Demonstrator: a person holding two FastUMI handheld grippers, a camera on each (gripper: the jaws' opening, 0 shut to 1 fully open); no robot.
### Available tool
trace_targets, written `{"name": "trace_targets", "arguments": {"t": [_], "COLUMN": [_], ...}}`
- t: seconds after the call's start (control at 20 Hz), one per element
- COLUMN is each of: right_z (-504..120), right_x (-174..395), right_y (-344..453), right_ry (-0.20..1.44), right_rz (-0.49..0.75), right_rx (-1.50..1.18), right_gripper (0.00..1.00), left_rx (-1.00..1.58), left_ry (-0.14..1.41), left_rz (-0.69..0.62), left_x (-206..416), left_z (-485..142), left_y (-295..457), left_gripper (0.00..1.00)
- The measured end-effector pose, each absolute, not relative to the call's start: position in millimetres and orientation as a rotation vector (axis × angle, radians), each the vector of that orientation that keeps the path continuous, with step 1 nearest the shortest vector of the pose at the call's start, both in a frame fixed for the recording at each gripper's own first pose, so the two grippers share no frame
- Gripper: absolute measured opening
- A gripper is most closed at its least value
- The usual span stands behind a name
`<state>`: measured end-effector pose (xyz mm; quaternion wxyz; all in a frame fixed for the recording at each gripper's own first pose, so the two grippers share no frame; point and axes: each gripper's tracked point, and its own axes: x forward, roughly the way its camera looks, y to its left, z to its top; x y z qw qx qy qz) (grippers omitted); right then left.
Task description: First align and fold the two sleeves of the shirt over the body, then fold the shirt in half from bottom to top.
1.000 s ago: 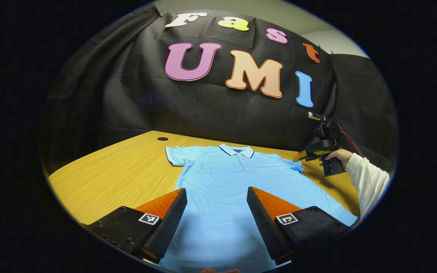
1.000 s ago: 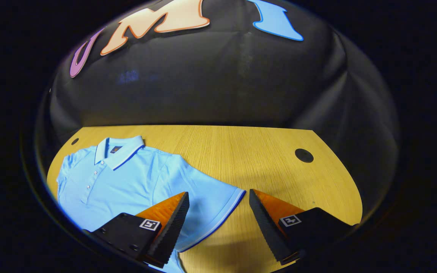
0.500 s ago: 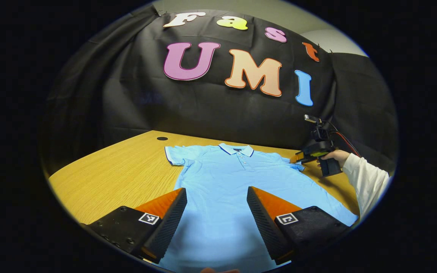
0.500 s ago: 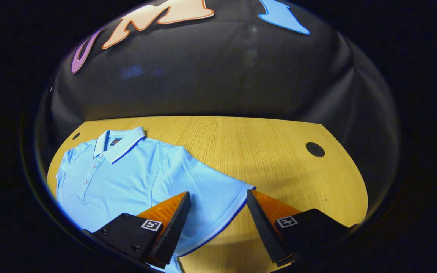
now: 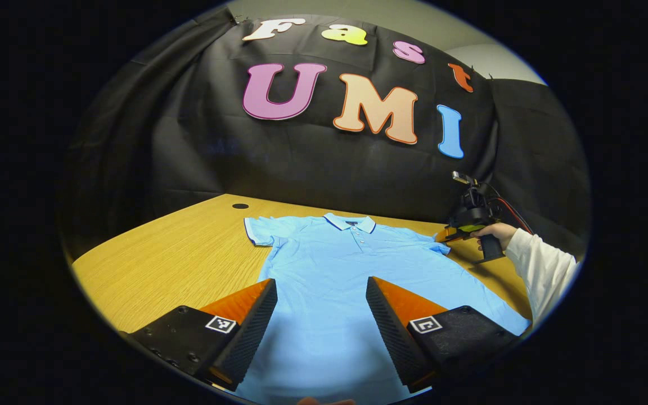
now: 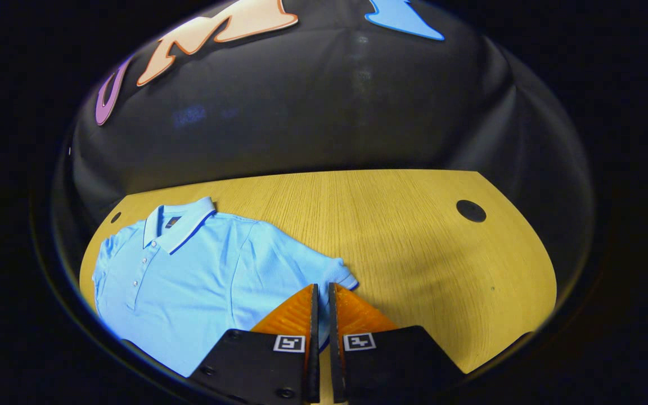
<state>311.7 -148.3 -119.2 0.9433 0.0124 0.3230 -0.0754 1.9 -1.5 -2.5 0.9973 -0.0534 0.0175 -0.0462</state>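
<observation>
A light blue polo shirt (image 5: pixel 335 264) lies flat and face up on the wooden table (image 5: pixel 178 253), collar toward the wall. My left gripper (image 5: pixel 321 284) hovers open over the shirt's lower body, nothing between its fingers. In the right gripper view the shirt (image 6: pixel 200 264) lies at the left, and my right gripper (image 6: pixel 322 288) is shut on the hem of the near sleeve (image 6: pixel 335 273), which bunches at the fingertips. In the left gripper view, that right gripper (image 5: pixel 442 236) sits at the shirt's right sleeve, held by a hand (image 5: pixel 498 230). The other sleeve (image 5: pixel 257 230) lies spread out flat.
Bare table (image 6: pixel 414 247) stretches to the right of the shirt, with a round cable hole (image 6: pixel 471 210) there and another (image 5: pixel 240 206) near the far left corner. The black cloth wall stands close behind the table. A white-sleeved arm (image 5: pixel 543 267) reaches in from the right.
My right gripper went from wide open around the sleeve's hem to shut on it, and the sleeve edge has bunched up. The left gripper has stayed put and open.
</observation>
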Motion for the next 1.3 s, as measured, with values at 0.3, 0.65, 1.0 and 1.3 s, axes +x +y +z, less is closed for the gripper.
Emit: {"name": "trace_targets", "arguments": {"t": [0.3,0.65,1.0,1.3], "right_z": [-68.1,-78.0,-80.0,-34.0], "right_x": [312.5,305.1,287.8,239.7], "right_y": [-70.3,27.3,49.4,33.3], "right_ry": [0.54,0.539,0.545,0.438], "right_rz": [0.015,0.22,0.314,0.307], "right_rx": [0.095,0.177,0.172,0.223], "right_gripper": [0.11,0.1,0.81,0.98], "left_rx": [-0.106,-0.103,-0.114,-0.151], "left_ry": [0.034,0.031,0.029,0.032], "left_rz": [-0.09,-0.088,-0.076,-0.043], "left_x": [1.1,1.0,1.4,2.3], "left_z": [-2.2,-1.3,-1.5,-1.5], "left_y": [-1.6,-2.0,0.2,10.0], "left_gripper": [0.95,0.95,0.95,0.96]}}
